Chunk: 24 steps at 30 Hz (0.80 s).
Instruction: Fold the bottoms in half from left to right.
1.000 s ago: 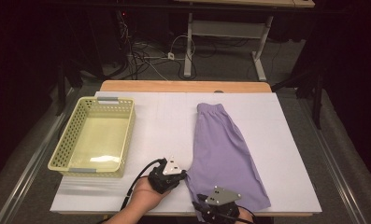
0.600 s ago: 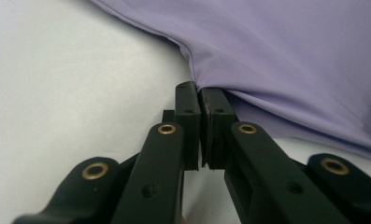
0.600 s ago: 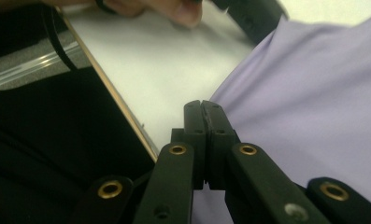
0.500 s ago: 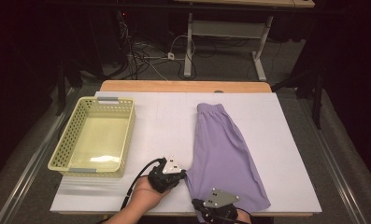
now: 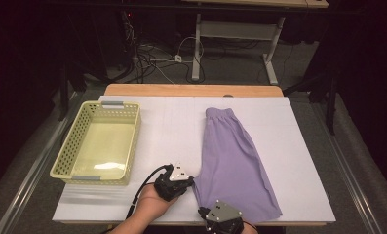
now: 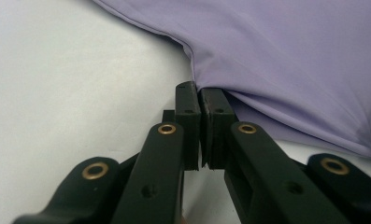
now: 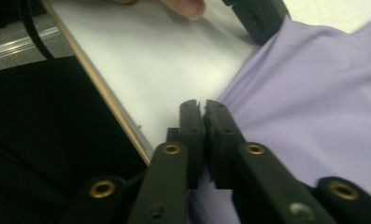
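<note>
Purple garment [image 5: 235, 165] lies lengthwise on the white desk [image 5: 298, 146], long axis running away from the person; left gripper [image 5: 190, 183] pinches its near-left edge, right gripper [image 7: 202, 105], just closed, pinches the near hem, fingers pressed together on cloth.

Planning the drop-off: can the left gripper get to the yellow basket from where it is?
Probably yes. The left gripper is shut on the purple garment's edge, and bare white table lies between it and the yellow basket.
</note>
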### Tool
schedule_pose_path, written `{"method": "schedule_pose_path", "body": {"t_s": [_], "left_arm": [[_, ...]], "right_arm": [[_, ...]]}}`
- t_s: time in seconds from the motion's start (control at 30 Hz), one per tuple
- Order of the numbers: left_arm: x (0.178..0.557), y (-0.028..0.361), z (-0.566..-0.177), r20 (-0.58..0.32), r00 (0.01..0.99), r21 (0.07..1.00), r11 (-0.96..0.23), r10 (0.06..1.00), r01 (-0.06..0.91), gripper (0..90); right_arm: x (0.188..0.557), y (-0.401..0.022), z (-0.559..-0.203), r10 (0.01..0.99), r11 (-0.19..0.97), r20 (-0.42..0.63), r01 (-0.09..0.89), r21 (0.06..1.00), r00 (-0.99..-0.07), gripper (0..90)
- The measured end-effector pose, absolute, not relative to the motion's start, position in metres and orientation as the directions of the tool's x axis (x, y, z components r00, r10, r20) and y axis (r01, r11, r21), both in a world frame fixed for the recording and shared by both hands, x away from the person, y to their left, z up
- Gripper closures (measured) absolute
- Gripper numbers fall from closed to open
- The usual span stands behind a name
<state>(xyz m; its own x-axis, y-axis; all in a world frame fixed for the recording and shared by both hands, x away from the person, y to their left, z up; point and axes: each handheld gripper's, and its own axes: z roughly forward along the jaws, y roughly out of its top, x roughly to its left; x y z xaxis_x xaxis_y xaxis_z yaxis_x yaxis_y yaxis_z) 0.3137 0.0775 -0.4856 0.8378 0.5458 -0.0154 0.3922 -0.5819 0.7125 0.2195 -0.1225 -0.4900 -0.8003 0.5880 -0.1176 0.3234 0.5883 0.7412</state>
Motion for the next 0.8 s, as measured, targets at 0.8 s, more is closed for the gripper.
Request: {"method": "schedule_pose_path", "body": {"t_s": [0.8], "left_arm": [[0.309,0.106,-0.478,-0.011,0.808,0.748,-0.531,0.590,0.398,85.1]], "right_arm": [[0.227,-0.105,-0.482,0.531,0.534,-0.044,0.294,0.793,-0.846,90.0]]}}
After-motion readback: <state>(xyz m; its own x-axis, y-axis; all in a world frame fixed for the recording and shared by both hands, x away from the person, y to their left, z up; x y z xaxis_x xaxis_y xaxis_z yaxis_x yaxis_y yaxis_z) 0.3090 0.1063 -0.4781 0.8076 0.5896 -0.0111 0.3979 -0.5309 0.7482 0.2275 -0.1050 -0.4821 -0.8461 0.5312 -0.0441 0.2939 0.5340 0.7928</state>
